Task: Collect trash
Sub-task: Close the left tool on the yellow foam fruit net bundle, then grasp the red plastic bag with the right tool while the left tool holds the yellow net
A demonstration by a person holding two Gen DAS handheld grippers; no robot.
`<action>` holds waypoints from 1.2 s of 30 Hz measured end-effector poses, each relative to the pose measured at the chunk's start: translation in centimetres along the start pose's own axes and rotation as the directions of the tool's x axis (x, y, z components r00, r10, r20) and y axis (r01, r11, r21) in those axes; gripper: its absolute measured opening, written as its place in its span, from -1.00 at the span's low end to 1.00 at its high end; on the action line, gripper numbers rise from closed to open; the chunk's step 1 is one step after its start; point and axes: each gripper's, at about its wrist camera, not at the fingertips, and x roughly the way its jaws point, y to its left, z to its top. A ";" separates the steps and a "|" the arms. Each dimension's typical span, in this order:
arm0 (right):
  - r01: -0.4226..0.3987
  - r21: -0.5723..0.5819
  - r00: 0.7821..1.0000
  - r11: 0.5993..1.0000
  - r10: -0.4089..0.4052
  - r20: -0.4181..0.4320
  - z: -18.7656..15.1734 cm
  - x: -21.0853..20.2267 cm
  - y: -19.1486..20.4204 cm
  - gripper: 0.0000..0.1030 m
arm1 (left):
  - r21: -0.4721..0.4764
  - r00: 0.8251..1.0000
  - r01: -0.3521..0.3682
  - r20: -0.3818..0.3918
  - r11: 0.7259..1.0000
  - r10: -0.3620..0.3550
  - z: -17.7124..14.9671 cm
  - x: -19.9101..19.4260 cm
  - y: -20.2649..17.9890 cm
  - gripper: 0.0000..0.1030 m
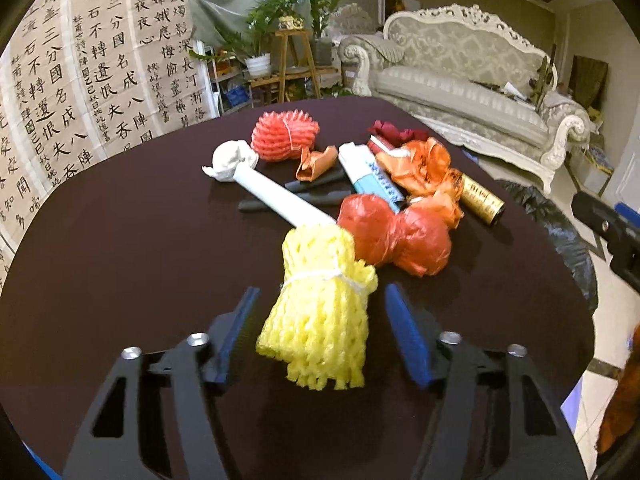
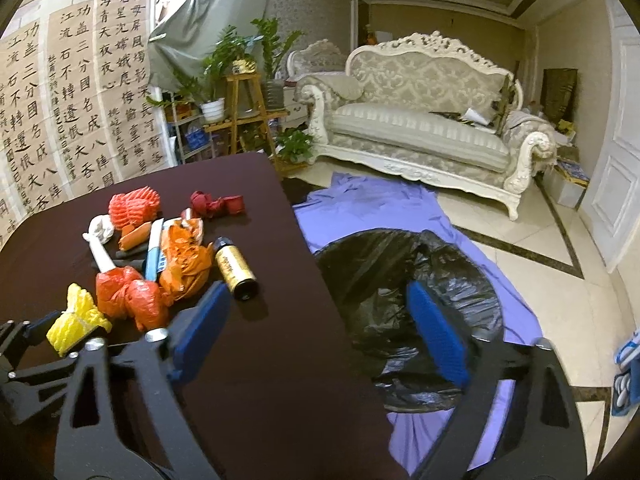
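Yellow foam netting [image 1: 320,312] is lying between the left gripper's [image 1: 320,328] spread jaws, neither pad visibly pressing it. Right gripper [image 2: 320,332] is hanging spread, straddling the table [image 2: 280,360] edge beside the black trash bag [image 2: 384,280].

Both wrist cameras are looking forward and downward over the dark round bench [image 1: 120,240]: the left is sitting close above the litter pile, the right is looking from the bench's edge, sharing the pile and the cream carved sofa [image 2: 420,120].

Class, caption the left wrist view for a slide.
Left gripper straddles yellow foam net on table.
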 end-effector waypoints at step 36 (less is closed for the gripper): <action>-0.246 -0.229 0.956 0.942 0.196 -0.217 -2.1 4.2 13.8 -0.02 | -0.100 0.994 -0.106 0.031 0.989 0.109 1.2 0.2 9.7 -0.16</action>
